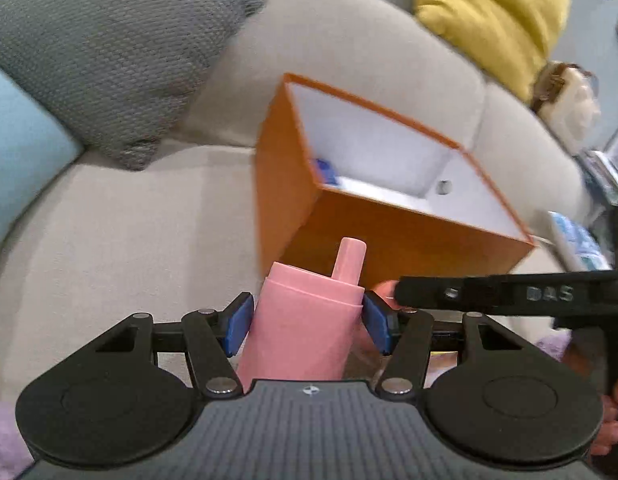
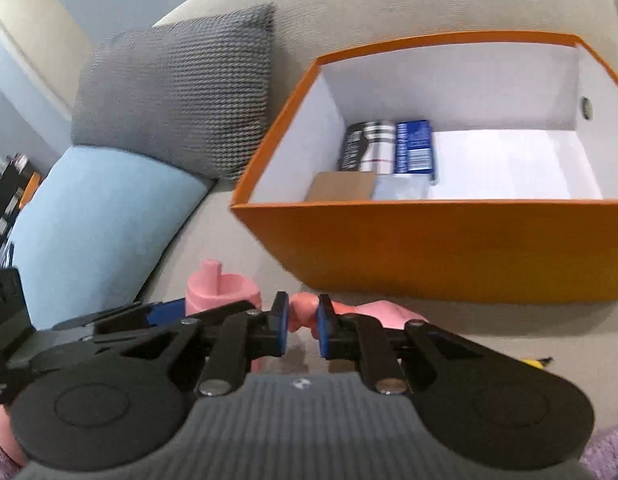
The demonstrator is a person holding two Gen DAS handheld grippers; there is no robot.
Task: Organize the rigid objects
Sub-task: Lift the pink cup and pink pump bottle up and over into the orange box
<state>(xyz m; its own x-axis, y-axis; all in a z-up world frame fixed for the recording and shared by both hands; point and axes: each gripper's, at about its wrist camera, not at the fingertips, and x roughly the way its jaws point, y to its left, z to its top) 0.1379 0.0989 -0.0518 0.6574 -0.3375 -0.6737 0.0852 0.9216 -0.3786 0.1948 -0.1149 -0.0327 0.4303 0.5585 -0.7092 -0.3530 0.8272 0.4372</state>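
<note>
Orange cardboard box (image 2: pixel 449 248) on sofa part-filled with four small packages; pink plastic bottle (image 1: pixel 301 328) clamped in left gripper (image 1: pixel 307 322) jaws, pink piece (image 2: pixel 303 314) pinched in right gripper (image 2: pixel 302 326), both still outside.

Both views are evenly and softly lit, fairly bright, with no hard shadows and no glare. Motion blur smears the box (image 1: pixel 389 236) edges and the pillows (image 2: pixel 177 92); the nearest gripper parts are sharper. Fisheye bending curves the sofa (image 1: pixel 129 240) strongly toward the dark corners.
</note>
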